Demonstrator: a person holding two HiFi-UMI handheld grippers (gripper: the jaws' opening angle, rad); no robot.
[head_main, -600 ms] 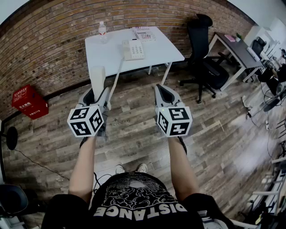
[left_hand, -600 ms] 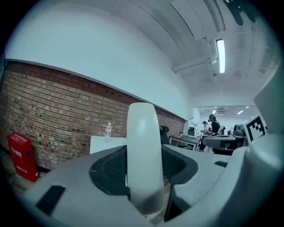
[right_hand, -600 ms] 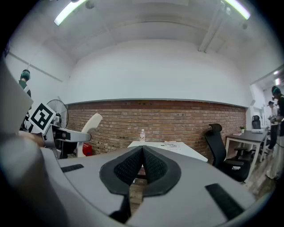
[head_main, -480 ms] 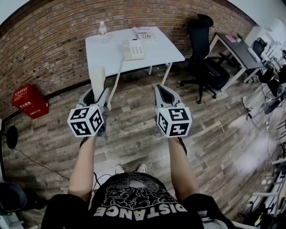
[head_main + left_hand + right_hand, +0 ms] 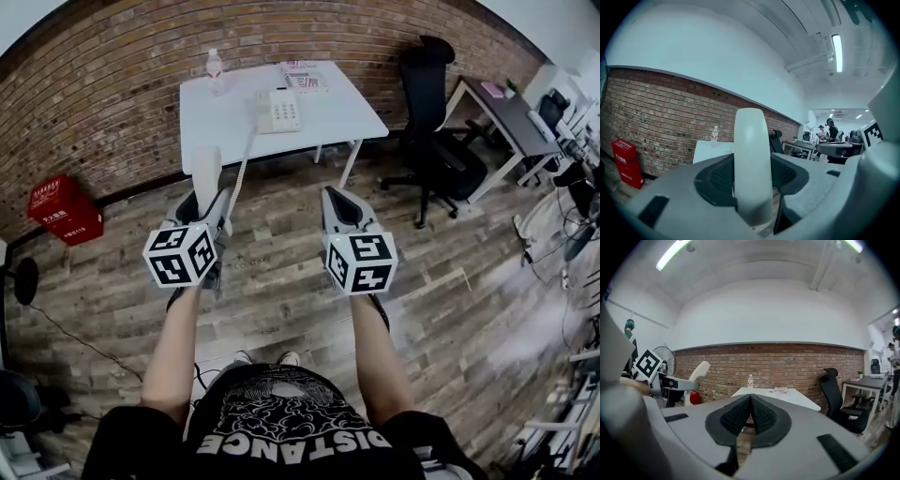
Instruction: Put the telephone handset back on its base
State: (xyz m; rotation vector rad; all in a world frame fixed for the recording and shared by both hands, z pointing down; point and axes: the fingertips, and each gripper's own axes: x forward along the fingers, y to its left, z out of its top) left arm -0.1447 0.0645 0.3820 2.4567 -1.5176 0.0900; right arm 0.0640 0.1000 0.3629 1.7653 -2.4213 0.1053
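Observation:
My left gripper (image 5: pixel 208 202) is shut on the white telephone handset (image 5: pixel 205 169), which sticks up out of the jaws; in the left gripper view the handset (image 5: pixel 751 159) stands upright between the dark pads. Its coiled cord (image 5: pixel 246 155) runs up to the white telephone base (image 5: pixel 281 106) on the white table (image 5: pixel 225 117) ahead. My right gripper (image 5: pixel 336 202) is level with the left one, shut with nothing in it; its pads (image 5: pixel 751 416) meet. Both grippers hang over the wooden floor, well short of the table.
A water bottle (image 5: pixel 215 64) and papers (image 5: pixel 302 75) lie on the table. A black office chair (image 5: pixel 436 112) and a dark desk (image 5: pixel 506 103) stand to the right. A red box (image 5: pixel 58 208) sits by the brick wall at left. People stand far off in the left gripper view.
The view has shifted slightly: both grippers and the table sit a little lower and closer in frame. The handset stays held in the left gripper.

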